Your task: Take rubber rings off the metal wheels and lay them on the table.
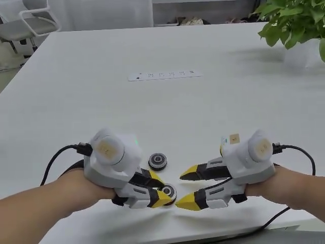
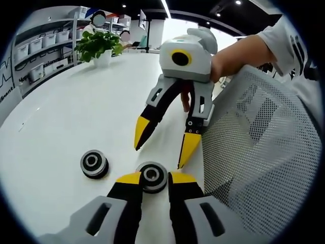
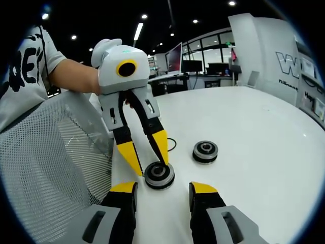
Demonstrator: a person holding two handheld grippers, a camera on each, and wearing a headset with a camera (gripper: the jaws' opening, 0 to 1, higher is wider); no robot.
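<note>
left gripper is closed on a metal wheel at the near edge of the table, judged to steady it for stripping. right gripper stands wide open and empty, tips just short of that wheel. its rubber ring appears still fitted. second wheel lies just beyond.

White power strip, potted plant, perhaps a chair
</note>
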